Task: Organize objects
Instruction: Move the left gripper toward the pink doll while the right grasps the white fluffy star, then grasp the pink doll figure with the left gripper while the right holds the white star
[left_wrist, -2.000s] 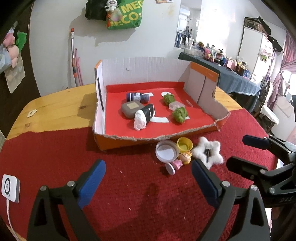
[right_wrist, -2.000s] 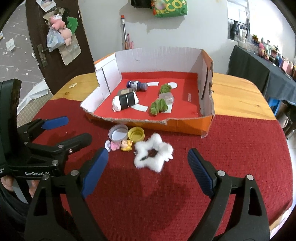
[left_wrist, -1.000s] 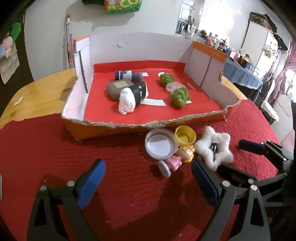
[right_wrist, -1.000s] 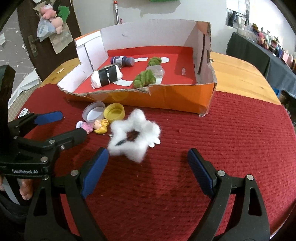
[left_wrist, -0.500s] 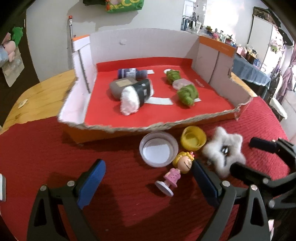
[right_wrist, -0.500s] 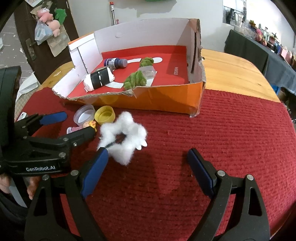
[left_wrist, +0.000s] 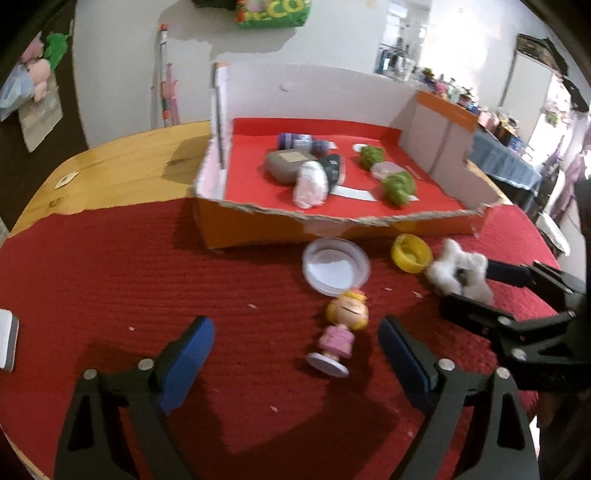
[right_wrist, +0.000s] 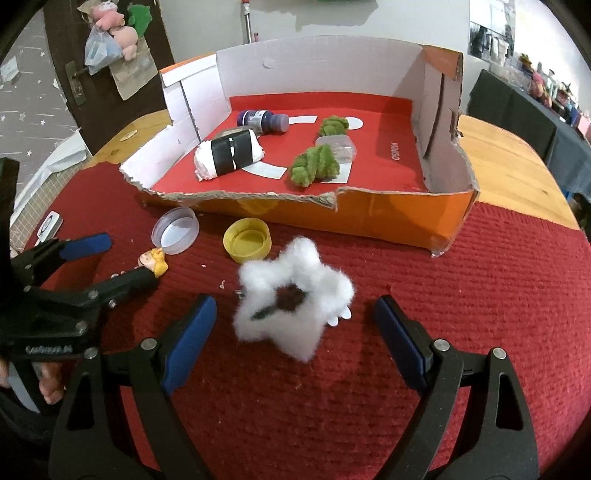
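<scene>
A red woven cloth (right_wrist: 480, 295) is covering most of the wooden counter (right_wrist: 509, 162), which is carrying an orange cardboard box with a torn front wall (right_wrist: 369, 218). The left gripper (left_wrist: 295, 354) is standing spread around the small blonde figurine in a pink dress (left_wrist: 341, 325), which is lying on the cloth touching neither pad. The right gripper (right_wrist: 291, 332) is likewise spread, flanking the white fluffy star-shaped toy (right_wrist: 291, 299) without contact. A clear round lid (right_wrist: 175, 230) and a yellow bottle cap (right_wrist: 246, 240) are lying just before the box.

Judgement: each gripper is lining up a pick. The left should be closing across the figurine's body, not its round base; the right should be pinching the star through its dense middle, since the fluff will compress.

Legible writing: "MANGO" appears printed on the box floor, read uncertainly; lettering on the left gripper's body is blurred.
</scene>
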